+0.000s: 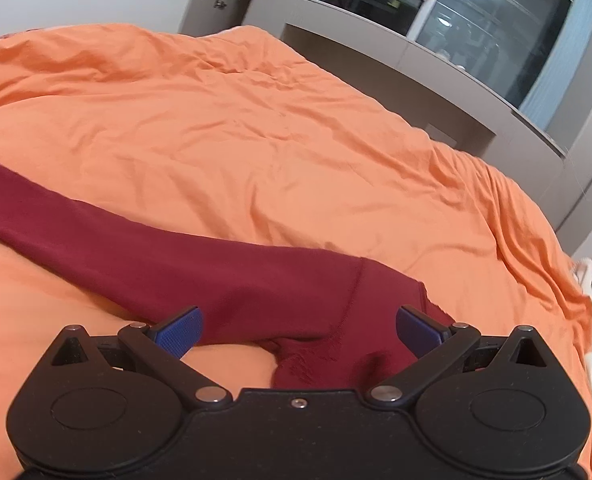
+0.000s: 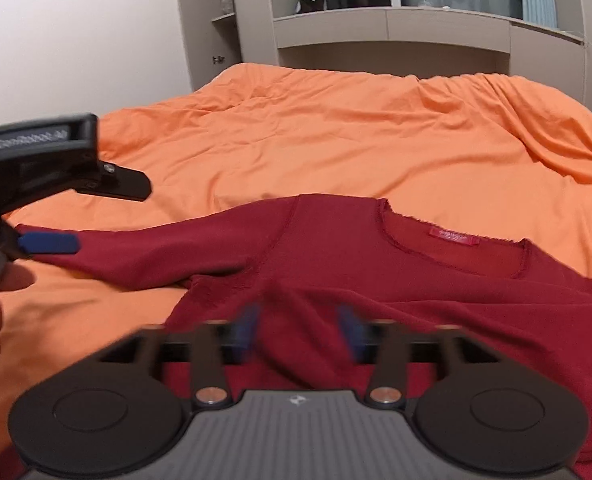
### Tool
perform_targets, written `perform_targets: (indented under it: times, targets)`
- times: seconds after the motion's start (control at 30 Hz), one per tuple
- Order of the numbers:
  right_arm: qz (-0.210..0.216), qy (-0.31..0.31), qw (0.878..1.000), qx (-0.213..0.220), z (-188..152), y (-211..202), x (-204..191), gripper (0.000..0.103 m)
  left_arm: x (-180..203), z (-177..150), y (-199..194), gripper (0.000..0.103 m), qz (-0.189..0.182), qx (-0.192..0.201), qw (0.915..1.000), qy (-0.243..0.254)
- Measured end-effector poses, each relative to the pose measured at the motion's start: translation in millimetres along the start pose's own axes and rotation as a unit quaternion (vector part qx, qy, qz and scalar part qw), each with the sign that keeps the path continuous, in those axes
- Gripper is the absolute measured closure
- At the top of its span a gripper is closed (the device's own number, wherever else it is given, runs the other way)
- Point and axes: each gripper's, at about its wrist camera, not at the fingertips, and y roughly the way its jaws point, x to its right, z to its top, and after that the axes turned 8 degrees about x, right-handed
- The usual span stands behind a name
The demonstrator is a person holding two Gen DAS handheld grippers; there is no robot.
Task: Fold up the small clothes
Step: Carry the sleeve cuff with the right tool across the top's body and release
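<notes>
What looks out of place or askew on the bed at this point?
Nothing is damaged or spilled. The red top lies unfolded on the wrinkled orange cover, one sleeve stretched out sideways, fabric bunched at the armpit. Both the left gripper and right gripper are open, holding nothing.

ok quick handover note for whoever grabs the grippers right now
Left gripper: open, over the sleeve's armpit end, holding nothing.
Right gripper: open, over the chest of the red shirt, nothing pinched.
Shirt lies flat on the orange bedcover, neckline away from you, sleeve stretched out sideways.
Done: shirt spread out.
Left: every fold; probably start by bringing that sleeve in over the body.
</notes>
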Motion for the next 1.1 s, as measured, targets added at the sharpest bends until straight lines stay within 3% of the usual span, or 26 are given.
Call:
perform_targets:
  times: [0.13,0.2,0.37,0.47,0.67,0.77,0.8,0.83,0.87,0.97,1.1]
  targets:
    - [0.004,-0.011,1.000,0.003,3,-31,29,0.013,9,-7,5,0.001,-0.012,-0.012,0.9997,0.019]
    - [-0.009,-0.007,1.000,0.009,5,-45,55,0.007,17,-13,8,0.001,-0.017,-0.020,0.9991,0.034]
    - [-0.100,0.042,0.994,0.028,-8,-78,135,0.002,38,-34,24,0.000,-0.026,-0.041,0.9949,0.089]
    - [-0.159,0.108,0.980,0.050,-20,-86,190,0.002,49,-48,34,0.000,-0.020,-0.054,0.9913,0.118]
    - [-0.163,0.263,0.949,0.056,-32,-65,276,0.023,56,-62,50,0.000,-0.011,-0.071,0.9891,0.129]
    - [-0.147,0.326,0.933,0.046,-43,-45,305,0.042,57,-67,61,0.001,-0.001,-0.084,0.9874,0.134]
    - [-0.138,0.346,0.927,0.047,-47,-40,314,0.054,58,-70,65,0.001,0.002,-0.088,0.9864,0.138]
    - [-0.126,0.362,0.922,0.051,-50,-36,319,0.074,60,-72,67,0.001,0.004,-0.092,0.9855,0.142]
    - [-0.121,0.368,0.920,0.054,-53,-29,321,0.083,61,-73,69,0.001,0.005,-0.094,0.9846,0.148]
    - [-0.136,0.314,0.936,0.083,-40,-35,315,0.091,66,-77,72,0.001,0.011,-0.095,0.9813,0.167]
    - [-0.177,0.159,0.962,0.135,-7,-52,282,0.092,74,-85,74,0.000,0.024,-0.099,0.9746,0.199]
